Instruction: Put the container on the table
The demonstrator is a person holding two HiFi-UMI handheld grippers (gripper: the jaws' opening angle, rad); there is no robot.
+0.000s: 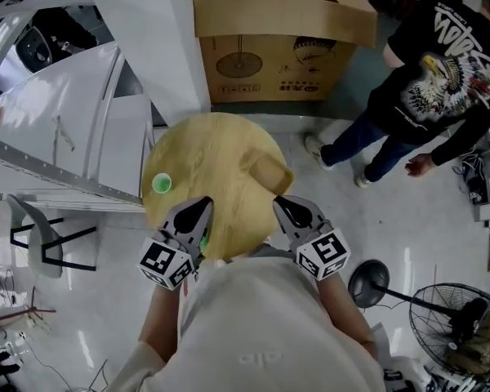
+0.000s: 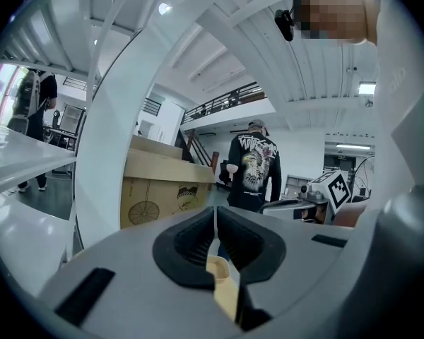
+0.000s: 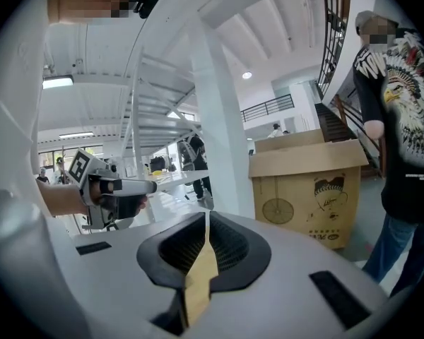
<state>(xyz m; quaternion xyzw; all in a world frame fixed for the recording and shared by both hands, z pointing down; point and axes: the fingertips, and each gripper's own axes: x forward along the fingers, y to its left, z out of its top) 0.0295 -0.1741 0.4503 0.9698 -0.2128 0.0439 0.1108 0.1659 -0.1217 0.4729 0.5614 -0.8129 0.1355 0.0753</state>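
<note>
I hold a round, tan wooden container (image 1: 212, 166) level over the floor in the head view, with both grippers on its near rim. A small green cup (image 1: 162, 184) sits at its left side, and a shallow recess (image 1: 269, 172) marks its right side. My left gripper (image 1: 202, 212) is shut on the near-left rim, and my right gripper (image 1: 284, 209) is shut on the near-right rim. The left gripper (image 2: 215, 221) has the tan rim (image 2: 222, 281) wedged between its pads in the left gripper view. In the right gripper view the right gripper (image 3: 208, 224) pinches the container's thin edge (image 3: 200, 277).
A white table (image 1: 57, 121) stands at the left behind a white pillar (image 1: 159, 31). A large cardboard box (image 1: 269, 47) is ahead. A person in a black printed shirt (image 1: 433, 80) stands at the right. A floor fan (image 1: 457, 317) and a chair (image 1: 41, 239) flank me.
</note>
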